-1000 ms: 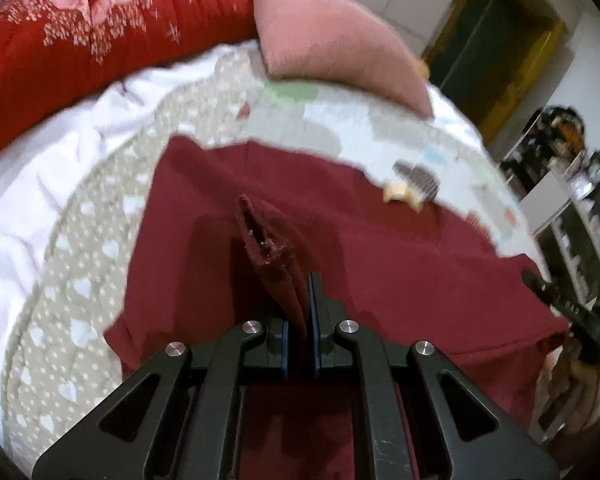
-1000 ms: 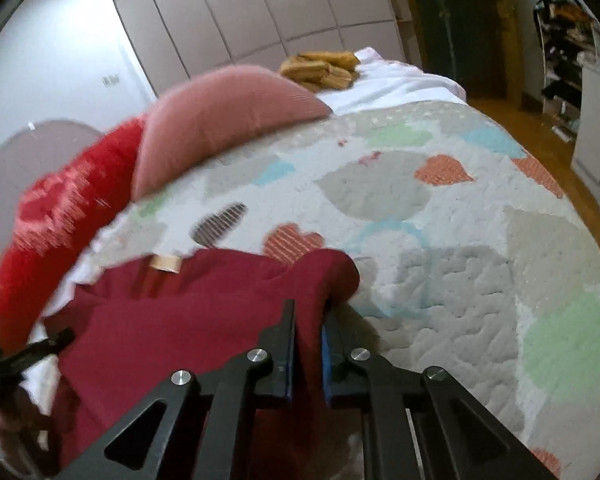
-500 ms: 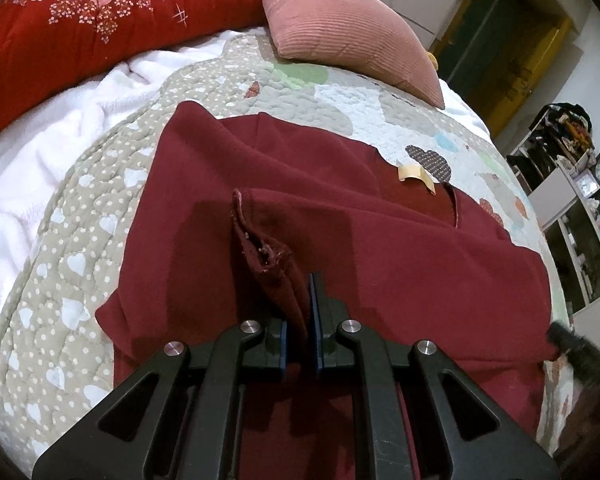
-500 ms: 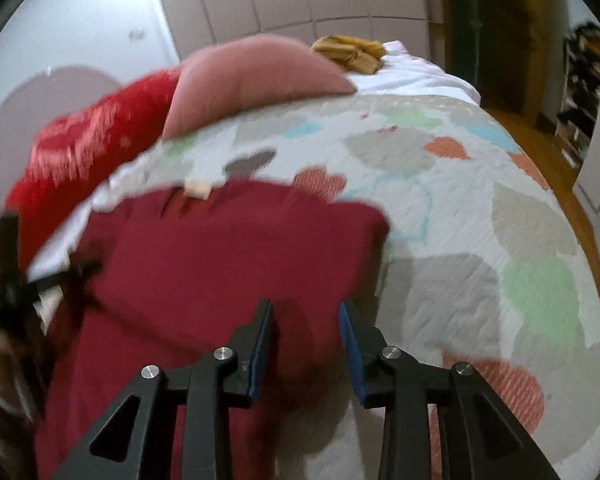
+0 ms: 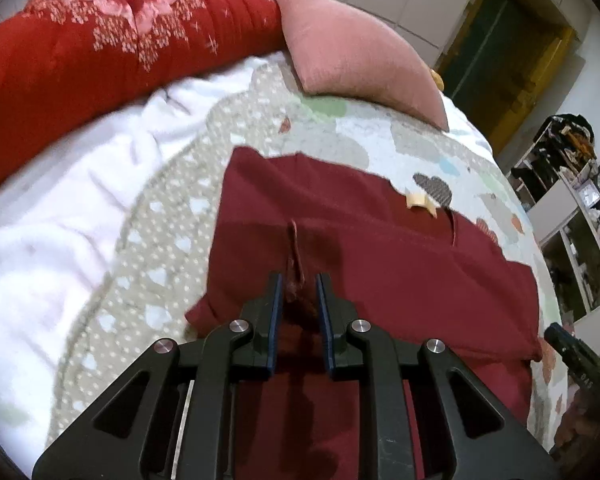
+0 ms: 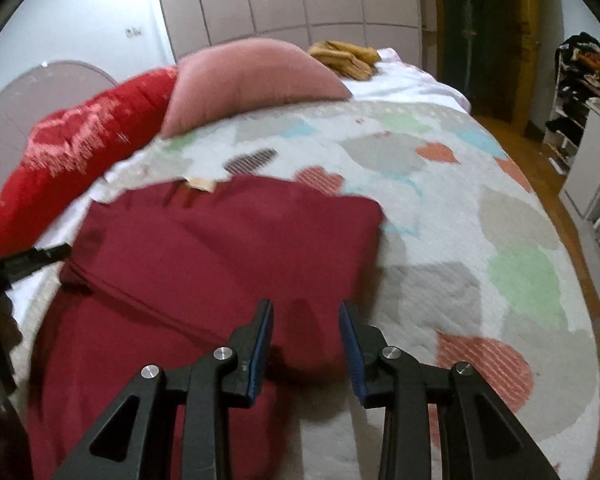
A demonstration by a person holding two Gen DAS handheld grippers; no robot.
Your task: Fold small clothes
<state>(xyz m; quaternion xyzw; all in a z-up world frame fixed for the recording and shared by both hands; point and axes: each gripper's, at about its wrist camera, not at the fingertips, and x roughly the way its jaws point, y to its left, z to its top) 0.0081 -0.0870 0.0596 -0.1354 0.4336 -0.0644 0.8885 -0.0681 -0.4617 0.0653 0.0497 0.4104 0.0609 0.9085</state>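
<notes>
A dark red garment [image 5: 380,248] lies spread on the patchwork quilt, a tan label [image 5: 418,200] at its far edge. My left gripper [image 5: 298,280] hovers over the garment's near left part. Its jaws are opening, and a raised pinch of the red cloth [image 5: 294,252] still stands loosely between the pads. In the right wrist view the same garment [image 6: 220,240] fills the left half. My right gripper [image 6: 306,308] hangs open just above the garment's right side, with nothing between its fingers. The other gripper's tip [image 6: 32,258] shows at the left edge.
A pink cushion [image 5: 356,64] and a red patterned duvet [image 5: 100,48] lie at the head of the bed. White sheet [image 5: 60,208] spreads to the left. Quilt with heart patches [image 6: 480,240] extends right. Yellow cloth [image 6: 344,56] sits far back. Shelves [image 5: 572,208] stand beyond the bed.
The left jaws have parted from the cloth fold they pinched and drawn back. The right gripper let go of the garment's corner, opened and pulled back; that corner now lies flat.
</notes>
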